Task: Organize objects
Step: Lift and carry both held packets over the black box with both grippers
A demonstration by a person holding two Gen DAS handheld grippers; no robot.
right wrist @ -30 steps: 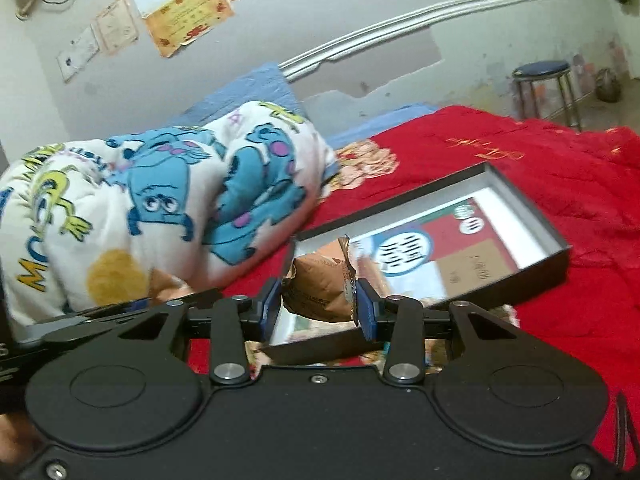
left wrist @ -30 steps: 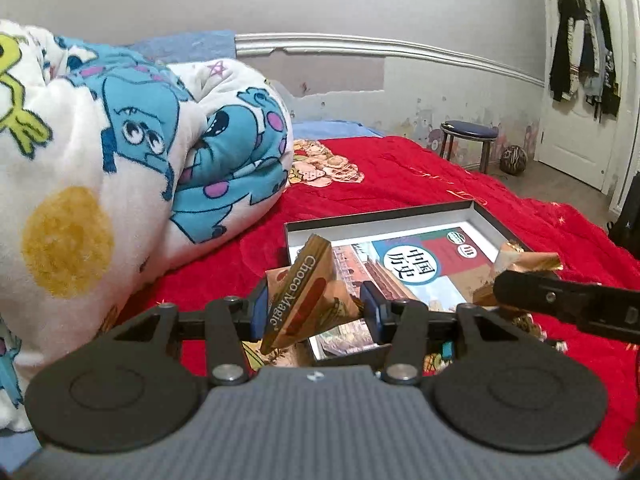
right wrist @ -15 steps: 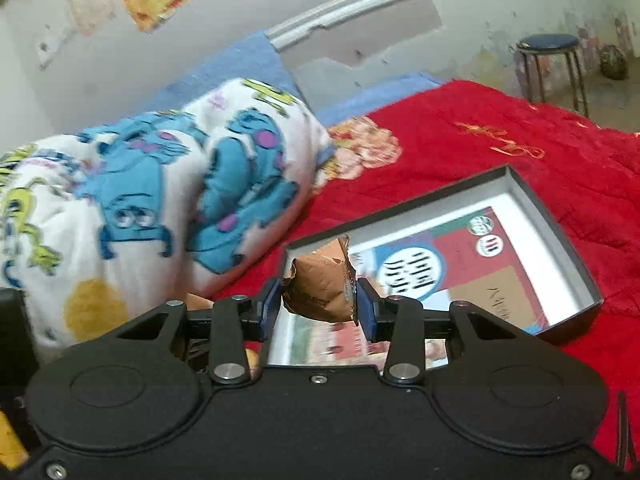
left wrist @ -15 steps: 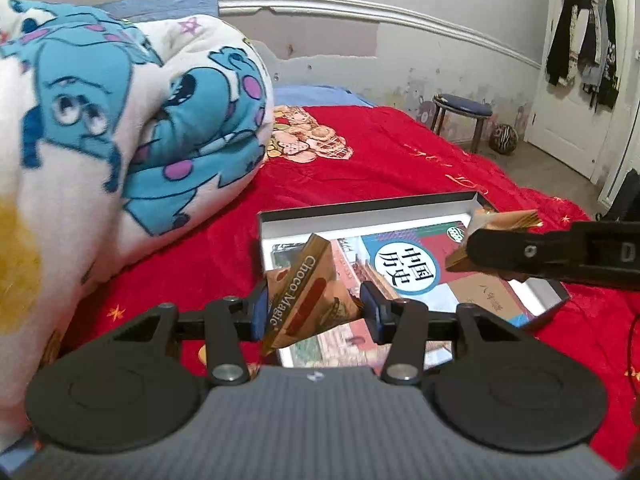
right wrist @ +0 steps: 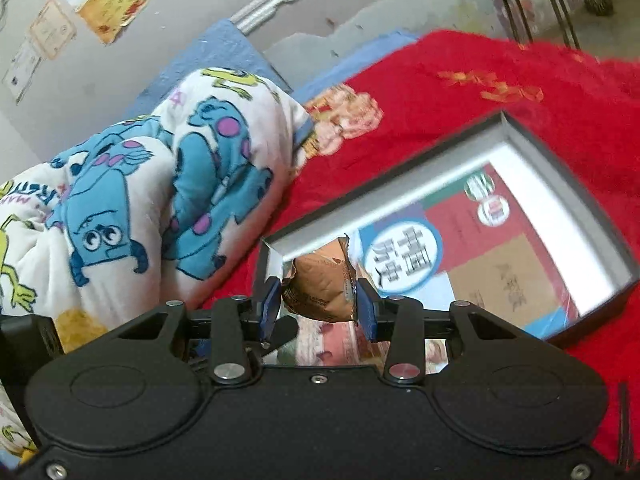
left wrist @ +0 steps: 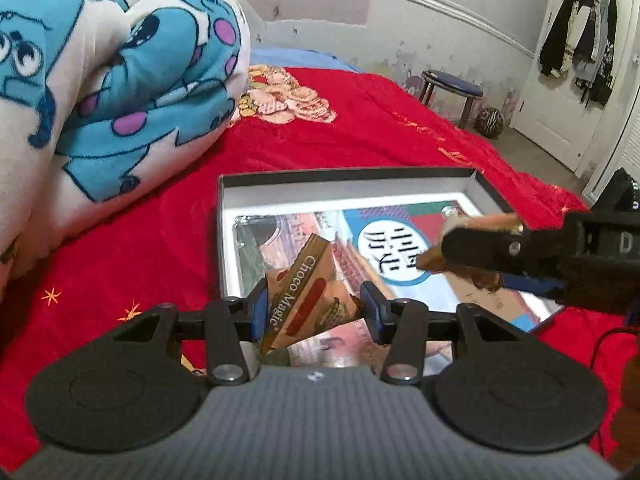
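A shallow black box [left wrist: 344,173] [right wrist: 528,136] lies on the red bedspread with a colourful book [left wrist: 400,236] [right wrist: 460,248] flat inside it. My left gripper [left wrist: 314,308] is shut on a tan Choco Magic snack packet [left wrist: 308,296], held over the box's near left corner. My right gripper [right wrist: 318,298] is shut on a crumpled brown snack wrapper [right wrist: 320,288], also over the box. In the left wrist view the right gripper's black fingers [left wrist: 492,246] reach in from the right above the book, with the brown wrapper [left wrist: 480,222] between them.
A rolled cartoon-monster blanket [left wrist: 100,80] [right wrist: 140,192] lies left of the box. The red bedspread [left wrist: 360,120] stretches behind. A blue stool [left wrist: 450,88] and a small ball [left wrist: 491,122] stand on the floor by a white door [left wrist: 576,72] hung with clothes.
Both grippers have moved forward and tipped down over the box, which now looks larger and nearer. Each still holds its packet. The right gripper has swung further in over the book.
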